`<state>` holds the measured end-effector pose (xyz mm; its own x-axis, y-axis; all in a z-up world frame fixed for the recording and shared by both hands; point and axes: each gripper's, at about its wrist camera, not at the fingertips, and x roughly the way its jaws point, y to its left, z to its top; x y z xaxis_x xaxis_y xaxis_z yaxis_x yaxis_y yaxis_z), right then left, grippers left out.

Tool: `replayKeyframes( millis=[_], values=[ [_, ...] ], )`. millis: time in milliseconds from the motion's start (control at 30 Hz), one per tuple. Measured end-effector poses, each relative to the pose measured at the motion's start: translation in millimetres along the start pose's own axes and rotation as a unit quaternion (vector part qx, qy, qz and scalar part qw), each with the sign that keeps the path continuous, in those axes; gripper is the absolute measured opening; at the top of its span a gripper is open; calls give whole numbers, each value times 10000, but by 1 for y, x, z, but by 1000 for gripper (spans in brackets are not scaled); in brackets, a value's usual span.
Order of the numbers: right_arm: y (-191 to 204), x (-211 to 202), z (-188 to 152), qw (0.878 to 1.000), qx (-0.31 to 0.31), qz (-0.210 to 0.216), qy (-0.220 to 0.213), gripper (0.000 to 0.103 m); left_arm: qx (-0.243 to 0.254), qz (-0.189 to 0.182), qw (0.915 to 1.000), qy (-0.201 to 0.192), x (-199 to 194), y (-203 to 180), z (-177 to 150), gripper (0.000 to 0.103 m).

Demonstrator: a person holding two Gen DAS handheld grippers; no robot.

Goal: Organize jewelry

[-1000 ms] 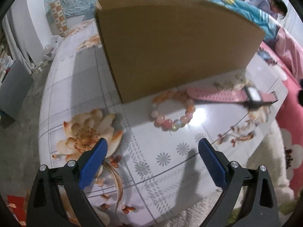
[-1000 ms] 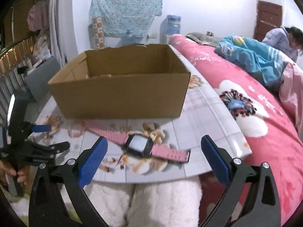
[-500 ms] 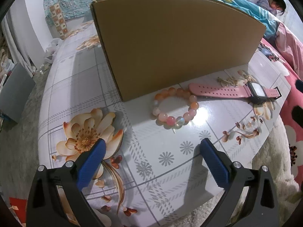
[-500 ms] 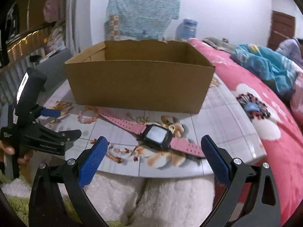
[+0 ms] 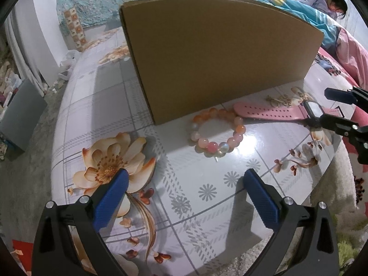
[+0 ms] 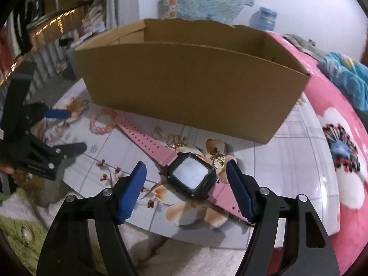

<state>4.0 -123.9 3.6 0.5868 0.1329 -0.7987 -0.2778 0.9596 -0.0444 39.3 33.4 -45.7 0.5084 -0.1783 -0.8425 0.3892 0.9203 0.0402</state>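
Note:
A pink-strapped watch point(image 6: 192, 176) with a black face lies flat on the floral table, in front of an open cardboard box point(image 6: 191, 85). My right gripper point(image 6: 186, 185) is open, its blue pads either side of the watch face, not touching it. A gold chain point(image 6: 181, 141) lies between watch and box. A pink and orange bead bracelet point(image 5: 217, 132) lies by the box corner. My left gripper point(image 5: 184, 191) is open and empty, short of the bracelet. The watch point(image 5: 276, 112) and the right gripper point(image 5: 331, 108) also show in the left wrist view.
The table's front edge point(image 6: 202, 239) runs just under the right gripper, with white fluffy fabric below it. A pink floral bed point(image 6: 340, 138) lies to the right. A person point(image 5: 331, 2) sits far back right. A grey bin point(image 5: 20, 117) stands on the floor at left.
My right gripper has moved forward and down until its open pads flank the watch face. My left gripper has drifted slightly closer to the bracelet. Both stay open.

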Motion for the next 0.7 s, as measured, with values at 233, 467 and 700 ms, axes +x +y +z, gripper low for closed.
replayKeyframes(
  millis=[233,467,700],
  values=[
    [4,12,3,9983,-492,107,285,65,238,-418,9970,-599,-27,-18,5,89],
    [-1,19,5,9957,-745,249,500,48,850,-819,9896,-821,-33,-54,17,62],
    [-25,18,10,9928,-400,958,591,48,1545,-823,9813,-801,-16,-88,21,54]
  ],
)
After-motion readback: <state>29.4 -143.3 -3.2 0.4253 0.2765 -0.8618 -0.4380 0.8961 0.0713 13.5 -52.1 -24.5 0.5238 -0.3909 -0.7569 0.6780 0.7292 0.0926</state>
